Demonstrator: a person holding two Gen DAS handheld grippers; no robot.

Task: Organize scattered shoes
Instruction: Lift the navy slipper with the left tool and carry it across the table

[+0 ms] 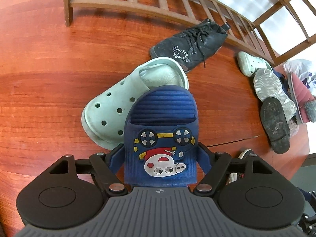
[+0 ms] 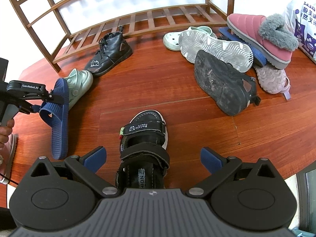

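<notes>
**Shoes on the wood floor, positions taken from the wooden rack**

- Wooden rack (image 2: pixel 138 21) — slatted and bare, at the far edge of the red-brown floor (image 2: pixel 158 86).
- Blue slipper (image 1: pixel 161 136) — cartoon car on its strap; clamped by its sides between the fingers of the left gripper (image 1: pixel 161 158), heel end pointing toward the rack. In the right wrist view the same slipper (image 2: pixel 59 118) hangs sole-outward with its lower end at the floor.
- Mint clog (image 1: pixel 118 102) — on the floor between the slipper and the rack, partly hidden under the slipper.
- Black lace-up boot (image 2: pixel 109 53) — white script on the toe; just in front of the rack's bottom shelf, near the clog.
- Black sandal (image 2: pixel 145 148) — upright, well clear of the rack, lying between the spread fingers of the right gripper (image 2: pixel 152 158), which grips nothing.
- Heap off the rack's right end — a second mint clog (image 2: pixel 173 37), a white-soled shoe (image 2: pixel 215 49) tipped sole-out, a black shoe (image 2: pixel 219 81) on its side, and a pink fur-lined boot (image 2: pixel 264 35) on top.
- Printed bag (image 2: pixel 304 19) — beyond the heap.
</notes>
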